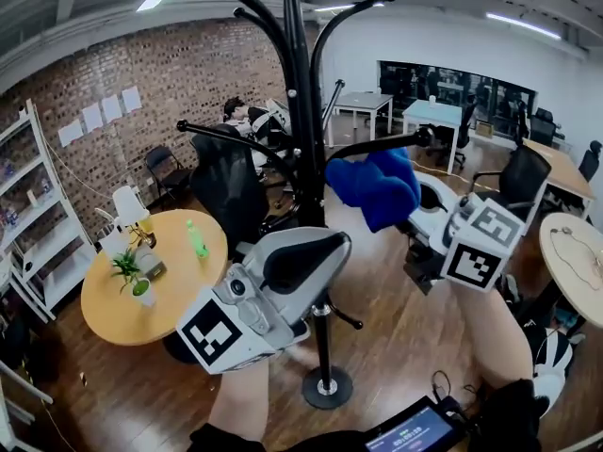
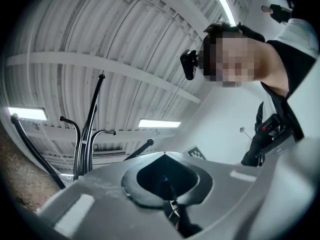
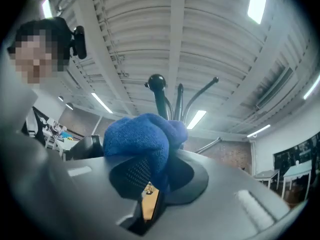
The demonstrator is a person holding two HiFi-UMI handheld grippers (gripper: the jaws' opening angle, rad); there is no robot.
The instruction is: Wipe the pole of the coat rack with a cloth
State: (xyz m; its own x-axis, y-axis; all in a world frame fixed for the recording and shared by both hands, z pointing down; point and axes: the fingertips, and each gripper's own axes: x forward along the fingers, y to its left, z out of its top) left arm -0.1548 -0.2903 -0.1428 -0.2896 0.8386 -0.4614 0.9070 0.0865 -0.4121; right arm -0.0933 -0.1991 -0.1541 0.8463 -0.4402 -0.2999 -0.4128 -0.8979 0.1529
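right gripper [image 1: 419,210] clamps the bunched cloth [image 1: 377,188] just beside the pole [image 1: 303,139], likely poised to wipe; left gripper [image 1: 311,252], jaws together and empty, hangs lower, out of the way.

Right gripper [image 3: 150,180] clamped on bunched blue cloth [image 3: 140,139], black coat rack [image 3: 160,101] close behind, ribbed ceiling [image 3: 210,29] overhead

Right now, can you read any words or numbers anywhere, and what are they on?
No text here can be read.
Screen: lines of print, too small to read.
Wall papers: too far off to show any print.
Cube markers: black-and-white squares, not words.
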